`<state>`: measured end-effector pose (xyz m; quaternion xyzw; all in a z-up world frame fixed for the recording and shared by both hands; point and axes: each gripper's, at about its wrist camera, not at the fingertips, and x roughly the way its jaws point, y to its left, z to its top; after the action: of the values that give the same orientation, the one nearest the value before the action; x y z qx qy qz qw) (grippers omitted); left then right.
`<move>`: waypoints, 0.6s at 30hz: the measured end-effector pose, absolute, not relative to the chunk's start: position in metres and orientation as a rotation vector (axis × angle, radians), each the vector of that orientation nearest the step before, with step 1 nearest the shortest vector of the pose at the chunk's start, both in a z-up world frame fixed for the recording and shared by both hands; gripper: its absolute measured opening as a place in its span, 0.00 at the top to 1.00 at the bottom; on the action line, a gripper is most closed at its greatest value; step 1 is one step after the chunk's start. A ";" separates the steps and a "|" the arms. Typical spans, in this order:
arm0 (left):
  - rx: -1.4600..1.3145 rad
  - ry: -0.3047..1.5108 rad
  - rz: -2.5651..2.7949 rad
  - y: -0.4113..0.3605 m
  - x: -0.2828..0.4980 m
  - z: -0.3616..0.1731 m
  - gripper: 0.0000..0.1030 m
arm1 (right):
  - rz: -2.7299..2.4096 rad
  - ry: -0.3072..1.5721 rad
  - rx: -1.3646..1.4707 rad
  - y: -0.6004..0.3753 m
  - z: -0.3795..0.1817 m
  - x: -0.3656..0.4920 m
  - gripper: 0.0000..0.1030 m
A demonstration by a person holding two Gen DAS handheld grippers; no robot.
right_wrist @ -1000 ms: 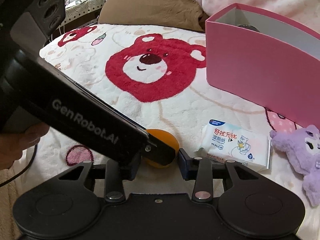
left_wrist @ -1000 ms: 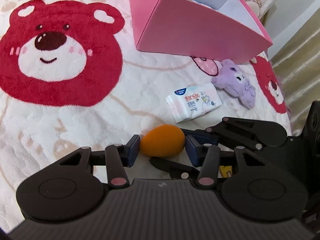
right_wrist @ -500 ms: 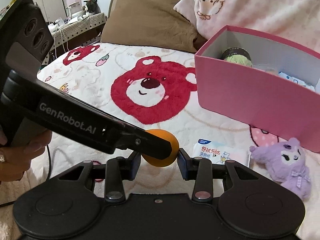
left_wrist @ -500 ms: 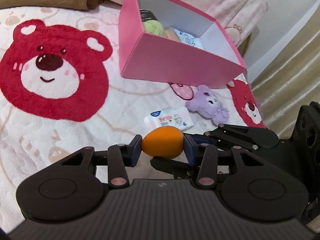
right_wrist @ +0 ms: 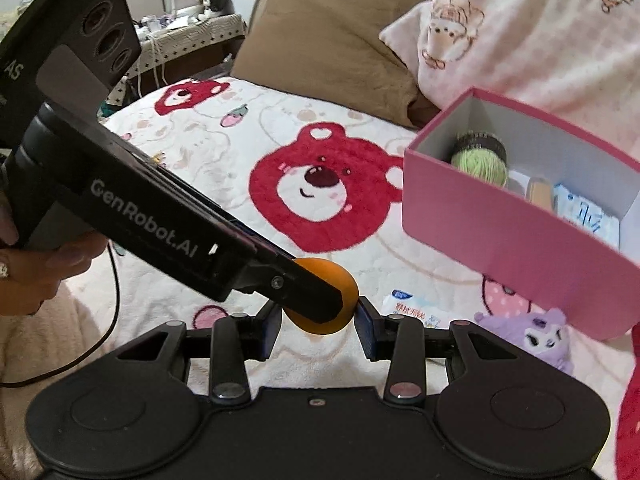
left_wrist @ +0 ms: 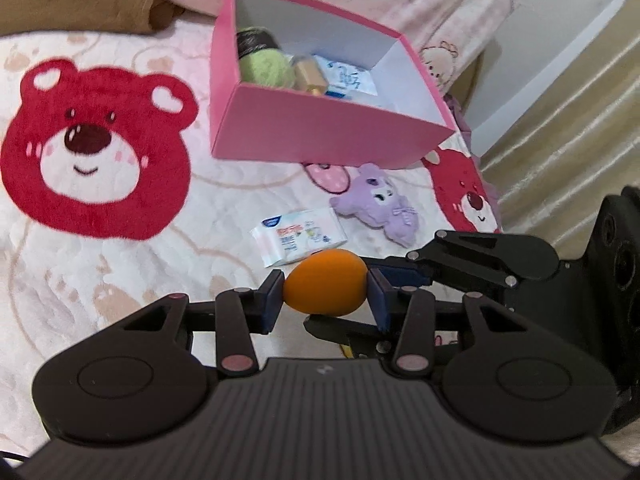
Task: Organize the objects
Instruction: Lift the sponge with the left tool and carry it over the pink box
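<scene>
My left gripper (left_wrist: 326, 294) is shut on an orange egg-shaped sponge (left_wrist: 325, 287), held in the air above the bed. The sponge also shows in the right wrist view (right_wrist: 347, 290), partly hidden by the left gripper's finger. My right gripper (right_wrist: 318, 322) has its pads at either side of the same sponge; whether they touch it I cannot tell. The open pink box (left_wrist: 320, 136) stands farther ahead and holds a green yarn ball (left_wrist: 264, 66), a wooden piece and a wipes pack. A wipes pack (left_wrist: 298, 236) and a purple plush toy (left_wrist: 382, 204) lie on the bed.
The bed has a white blanket with red bear prints (left_wrist: 92, 160). A brown pillow (right_wrist: 320, 36) and a pink blanket (right_wrist: 520, 28) lie behind the box. The bed's right edge and a curtain (left_wrist: 568, 120) are to the right. A hand (right_wrist: 36, 276) holds the left gripper.
Both grippers have risen together with the orange sponge, away from the blanket. The box's inside has come into view.
</scene>
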<state>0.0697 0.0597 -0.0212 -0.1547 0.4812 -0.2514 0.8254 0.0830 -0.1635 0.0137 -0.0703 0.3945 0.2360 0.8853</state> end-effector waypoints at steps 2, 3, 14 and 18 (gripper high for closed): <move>-0.301 1.022 -0.534 0.054 0.069 -0.010 0.58 | 0.497 0.822 -0.141 -0.167 0.022 0.082 0.57; -0.287 1.021 -0.534 0.051 0.069 -0.005 0.58 | 0.496 0.820 -0.139 -0.169 0.027 0.082 0.57; -0.229 1.022 -0.533 0.026 0.098 0.055 0.58 | 0.442 0.767 -0.106 -0.196 0.079 0.092 0.56; -0.234 0.995 -0.531 0.020 0.111 0.073 0.57 | 0.414 0.745 -0.087 -0.205 0.095 0.104 0.56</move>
<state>0.1112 0.0201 0.0729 -0.1108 0.4705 -0.2512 0.8386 0.1036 -0.2051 0.0949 -0.0422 0.3612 0.2008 0.9096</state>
